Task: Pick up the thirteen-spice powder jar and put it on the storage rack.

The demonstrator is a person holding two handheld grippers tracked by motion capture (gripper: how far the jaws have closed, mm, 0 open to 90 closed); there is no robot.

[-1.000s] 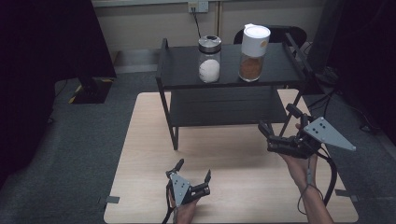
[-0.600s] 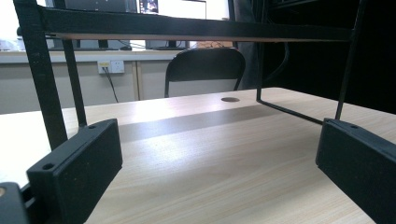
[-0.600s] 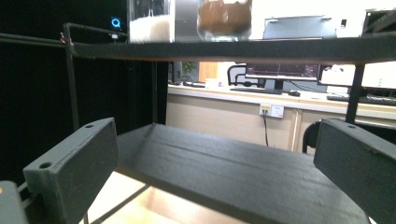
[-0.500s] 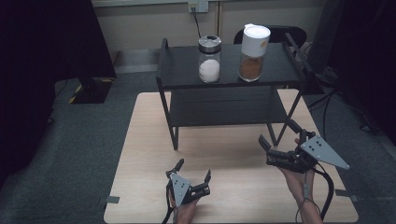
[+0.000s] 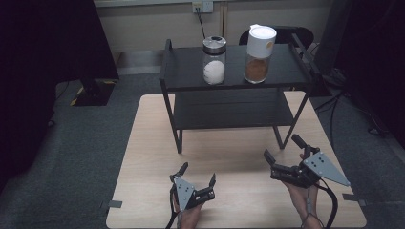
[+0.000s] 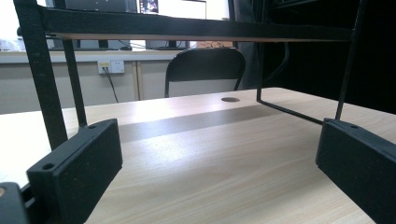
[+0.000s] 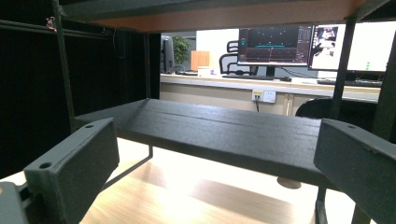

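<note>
A black two-shelf rack (image 5: 191, 76) stands on the light wooden table (image 5: 153, 129). On its top shelf are a glass jar of white powder with a silver lid (image 5: 214, 60) and a white-capped jar of brown powder (image 5: 258, 56). My left gripper (image 5: 197, 172) rests open near the table's front edge, pointing at the rack; in the left gripper view its open gripper (image 6: 210, 163) holds nothing. At the front right, my right gripper (image 5: 282, 148) is open beside the rack's right leg. In the right gripper view its gripper (image 7: 210, 168) faces the lower shelf (image 7: 224, 130), empty.
A black chair (image 6: 205, 70) stands behind the table's far side. A wall socket (image 5: 203, 6) with a cable is on the back wall. Bare tabletop (image 5: 239, 162) lies between the two grippers and the rack. Cables trail on the grey floor at the right.
My right gripper has come down and back toward the table's front edge, still open. The left gripper and both jars have not moved.
</note>
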